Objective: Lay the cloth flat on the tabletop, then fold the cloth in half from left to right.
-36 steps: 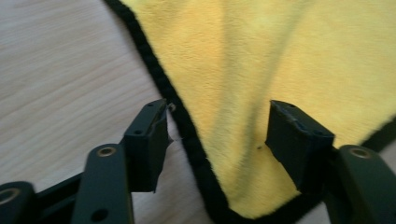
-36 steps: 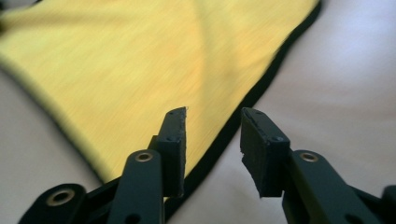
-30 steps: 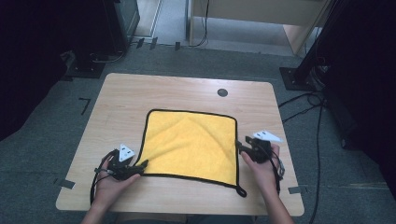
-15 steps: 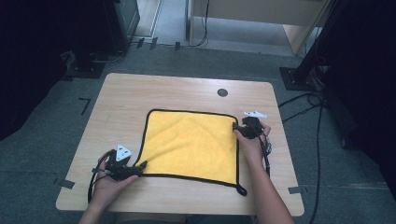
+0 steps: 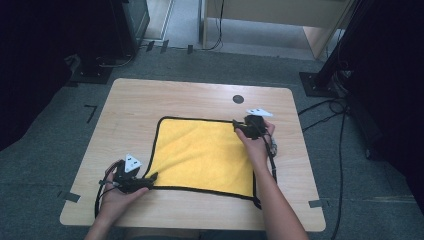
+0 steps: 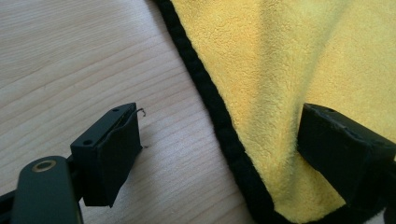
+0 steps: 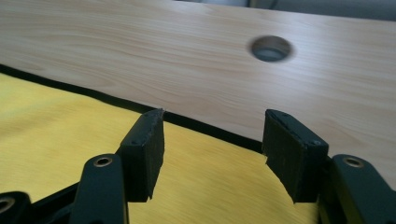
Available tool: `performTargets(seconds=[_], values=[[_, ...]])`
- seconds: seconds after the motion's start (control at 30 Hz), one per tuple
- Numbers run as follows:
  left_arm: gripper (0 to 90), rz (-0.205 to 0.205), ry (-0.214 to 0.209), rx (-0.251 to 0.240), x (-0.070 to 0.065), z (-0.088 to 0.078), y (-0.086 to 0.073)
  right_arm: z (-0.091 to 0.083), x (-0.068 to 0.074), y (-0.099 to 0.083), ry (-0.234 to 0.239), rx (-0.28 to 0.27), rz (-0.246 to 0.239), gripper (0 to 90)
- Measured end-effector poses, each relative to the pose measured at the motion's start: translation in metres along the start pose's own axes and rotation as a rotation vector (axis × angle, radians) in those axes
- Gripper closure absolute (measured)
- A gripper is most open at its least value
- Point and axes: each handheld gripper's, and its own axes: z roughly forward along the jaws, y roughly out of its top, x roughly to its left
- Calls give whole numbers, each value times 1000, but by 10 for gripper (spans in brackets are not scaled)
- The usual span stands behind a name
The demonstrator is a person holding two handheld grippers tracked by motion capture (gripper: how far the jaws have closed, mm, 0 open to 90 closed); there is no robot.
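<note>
Wooden tabletop (image 5: 150, 105) across the middle of the high view, pale grain, grey carpeted floor (image 5: 50, 125) all round it. Small round cable hole (image 5: 238, 99) near the far edge, also up in the right gripper view as a dark oval (image 7: 271, 48).

Yellow cloth (image 5: 200, 155) spread flat on the tabletop, a little right of centre, black piping along every edge. Near left corner just beside the left tool, far right corner under the right one. Soft fold running up the fabric in the left gripper view (image 6: 289, 70), black hem cutting diagonally across the bare wood.

Left hand-held gripper (image 5: 150, 177) down at the near left, held low over the tabletop, pointing right at the cloth's near left corner. Jaws wide apart, just been opening: one over bare wood, the other over yellow fabric, hem and corner lying between them, nothing pinched (image 6: 219, 154).

Right hand-held gripper (image 5: 237, 125) out at the far right corner of the cloth, forearm stretched across the cloth's right edge. Jaws apart, just been closing a touch, hovering over the far hem with yellow fabric below and wood beyond (image 7: 212, 154). No pad pressing on the cloth.
</note>
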Motion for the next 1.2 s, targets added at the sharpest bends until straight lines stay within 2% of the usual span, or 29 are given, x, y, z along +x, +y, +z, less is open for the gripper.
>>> performTargets(seconds=[0.13, 0.3, 0.37, 0.43, 0.67, 0.83, 0.9, 1.03, 1.2], values=[[136, -1, -1, 3, 0, 0, 0, 18, 40, 11, 81, 13, -53, 443], [135, 9, -9, 8, -3, -2, -1, 43, 97, 22, 212, 22, -112, 531], [136, 9, -12, 9, -4, -2, -1, 53, 116, 23, 246, 36, -129, 573], [136, 12, -13, 11, -4, -3, -1, 62, 131, 24, 261, 46, -151, 578], [136, 15, -10, 12, -5, -4, -2, 85, 168, 31, 288, 75, -175, 578], [136, 12, -10, 17, -6, -4, -2, 102, 191, 33, 307, 125, -226, 566], [137, 11, -11, 17, -6, -4, -2, 109, 196, 32, 314, 144, -230, 583], [137, 12, -12, 17, -7, -5, -3, 122, 204, 26, 293, 177, -227, 603], [137, 13, -13, 17, -7, -5, -3, 131, 206, 24, 264, 134, -236, 626]])
